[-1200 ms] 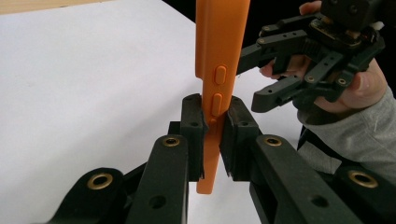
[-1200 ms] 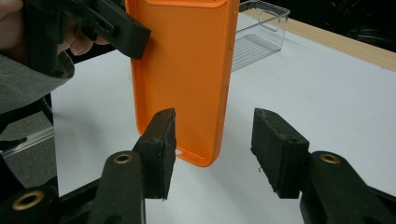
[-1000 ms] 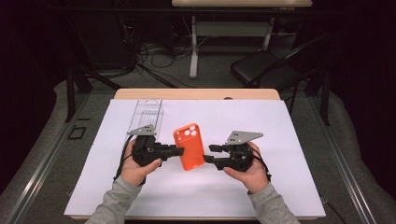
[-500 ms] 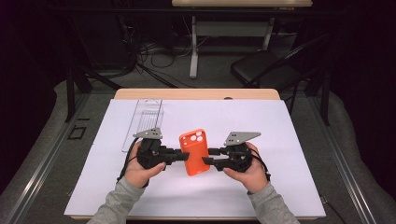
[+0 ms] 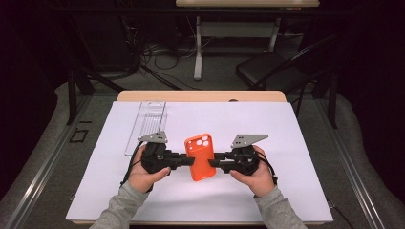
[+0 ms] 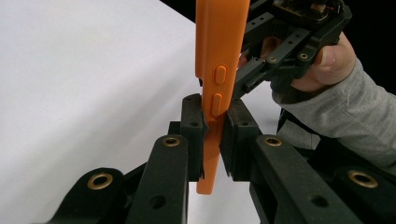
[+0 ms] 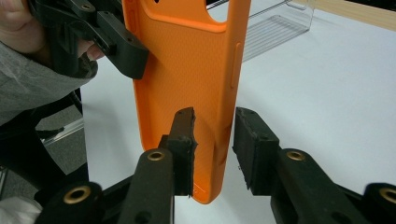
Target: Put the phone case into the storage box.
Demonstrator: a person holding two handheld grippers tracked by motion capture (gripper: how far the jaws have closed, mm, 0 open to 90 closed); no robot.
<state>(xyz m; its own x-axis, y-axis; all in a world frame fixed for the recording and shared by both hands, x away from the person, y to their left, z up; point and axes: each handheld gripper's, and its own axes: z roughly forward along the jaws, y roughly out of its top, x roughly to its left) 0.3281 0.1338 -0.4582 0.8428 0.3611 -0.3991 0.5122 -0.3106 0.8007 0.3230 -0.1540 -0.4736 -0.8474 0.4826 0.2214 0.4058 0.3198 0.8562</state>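
- Step in hand: two-handed hold of an orange phone case (image 5: 200, 156), held up over the white tabletop (image 5: 296, 143), between the two hand-held grippers, camera cutout at the far end.
- Left hand-held gripper (image 5: 191, 161) is clamped on the case's left edge; in the left gripper view its pads (image 6: 192, 122) squeeze the thin side wall just by the lower side button, case (image 6: 219, 70) standing edge-on.
- Right hand-held gripper (image 5: 213, 164) straddles the case's right edge; its jaws have just been closing with the wall between them. In the right gripper view one pad (image 7: 184, 135) sits against the inner face, the other pad (image 7: 252, 144) is still off the outer side with a gap, so no full pinch yet.
- Looks like a handover or a joint grip being set up, about midway.
- Next move calls for: finish closing the right jaws on the wall, check that it bites squarely and not on the soft lip, and only then loosen the left. The case is thin and flexible, so it could bend or slip out.
- Clear tray (image 5: 147, 125) lies on the tabletop far-left, well apart from the case, untouched.
- Versus a second ago: the case then was tilted and higher up the sheet; now it sits lower and nearly straight, and both grippers have drawn closer in on its sides.
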